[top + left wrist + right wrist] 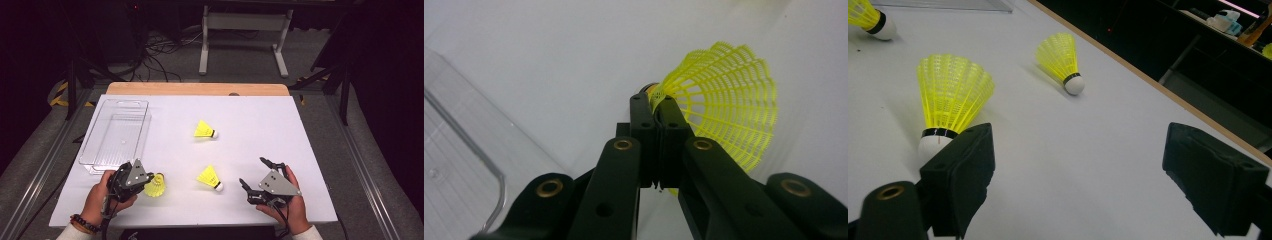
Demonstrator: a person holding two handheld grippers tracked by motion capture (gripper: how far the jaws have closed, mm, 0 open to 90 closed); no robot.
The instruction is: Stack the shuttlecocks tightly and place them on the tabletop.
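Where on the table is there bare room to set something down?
The far right quarter, beyond the right gripper and right of the far shuttlecock, is bare. So is the strip between bin and far shuttlecock. The near edge is crowded: left gripper shut on a shuttlecock, and the middle shuttlecock.

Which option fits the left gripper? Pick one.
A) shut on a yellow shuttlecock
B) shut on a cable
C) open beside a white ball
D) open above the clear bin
A: the left gripper has its jaws pinched together on the yellow shuttlecock near its cork end.
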